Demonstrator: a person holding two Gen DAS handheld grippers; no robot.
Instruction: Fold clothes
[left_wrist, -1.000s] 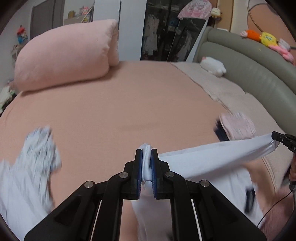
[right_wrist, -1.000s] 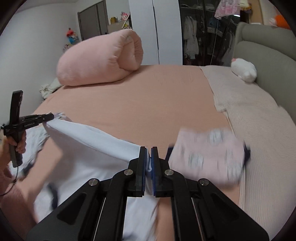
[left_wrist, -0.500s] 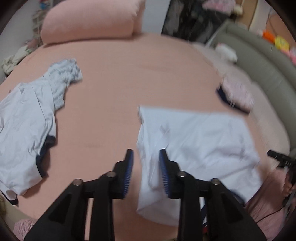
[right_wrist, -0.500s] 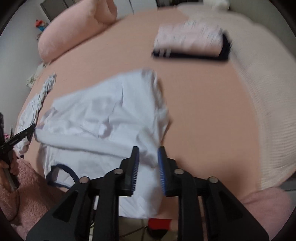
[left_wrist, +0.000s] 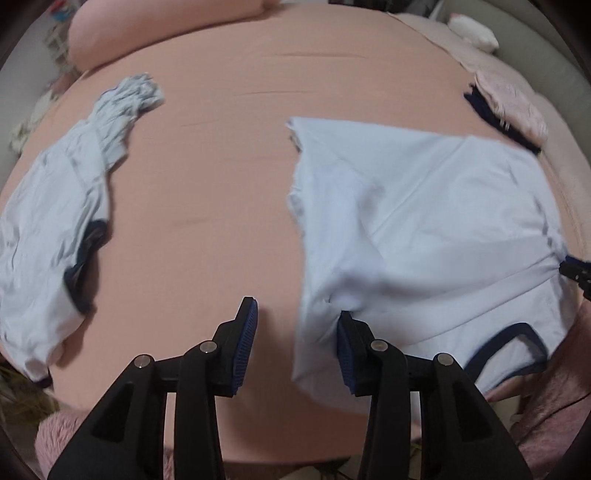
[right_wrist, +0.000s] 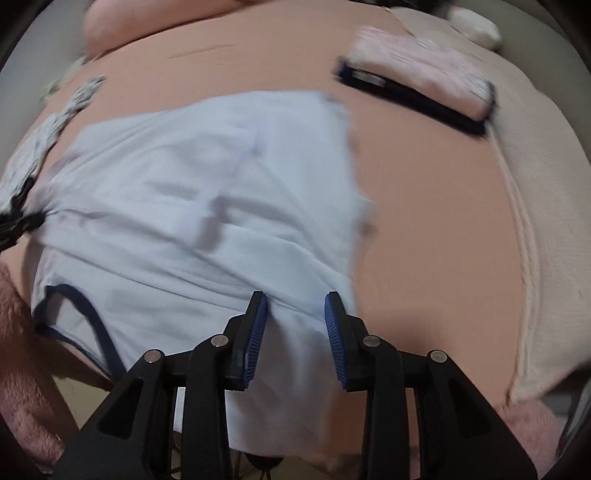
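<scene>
A pale blue shirt (left_wrist: 424, 206) with a dark navy collar lies spread flat on the pink bed (left_wrist: 229, 147), its near edge hanging over the bed's front. It also shows in the right wrist view (right_wrist: 192, 206). My left gripper (left_wrist: 297, 321) is open above the shirt's left edge, holding nothing. My right gripper (right_wrist: 295, 306) is open above the shirt's right near corner, with cloth lying between the jaws but not pinched. The other gripper's tip shows at the shirt's far side in each view.
A second pale blue garment (left_wrist: 62, 206) lies crumpled at the bed's left. A folded pink and navy stack (right_wrist: 421, 88) sits at the back right, next to a beige blanket (right_wrist: 532, 206). A pink bolster (left_wrist: 155, 26) lies at the back.
One second ago both grippers were shut on the shirt, holding it stretched in the air. They laid it flat on the bed and opened; both now stand wider open.
</scene>
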